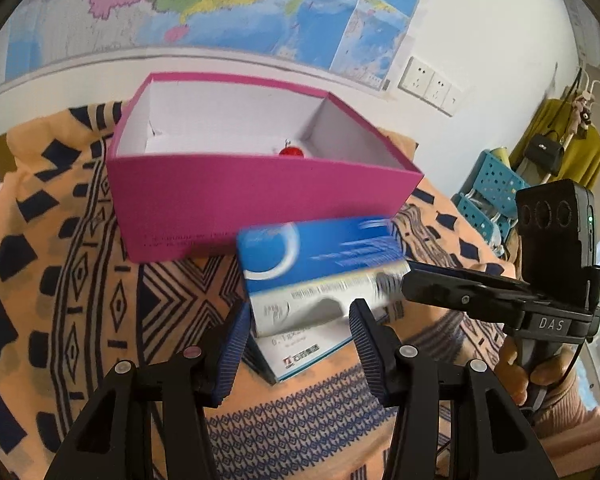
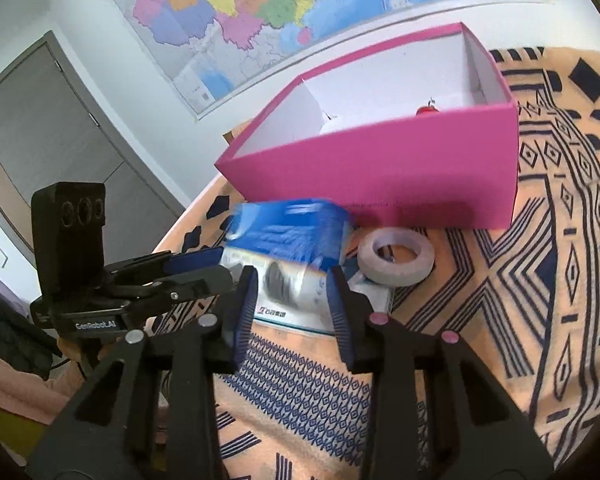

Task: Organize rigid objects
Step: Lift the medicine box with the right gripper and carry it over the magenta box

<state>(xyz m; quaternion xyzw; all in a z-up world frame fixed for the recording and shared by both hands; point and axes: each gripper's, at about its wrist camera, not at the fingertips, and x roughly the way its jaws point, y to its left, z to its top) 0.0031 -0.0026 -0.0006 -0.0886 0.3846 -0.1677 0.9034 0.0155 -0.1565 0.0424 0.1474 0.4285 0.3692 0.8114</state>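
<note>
An open pink box [image 1: 260,204] stands on the patterned cloth; it also shows in the right wrist view [image 2: 380,168], with a small red object [image 1: 291,152] inside. A blue and white carton [image 1: 320,272] is blurred and lifted over a second flat white box [image 1: 300,354]. My left gripper [image 1: 300,320] has its pads on either side of the carton's near end. My right gripper [image 2: 294,280] has its pads on either side of the same carton [image 2: 288,240]. A roll of clear tape [image 2: 396,254] lies in front of the pink box.
An orange cloth with dark blue patterns [image 2: 500,320] covers the table. A wall map [image 1: 220,0] hangs behind. Wall sockets [image 1: 428,82] and a blue rack [image 1: 492,188] are at the right. A grey door [image 2: 60,140] is at the left.
</note>
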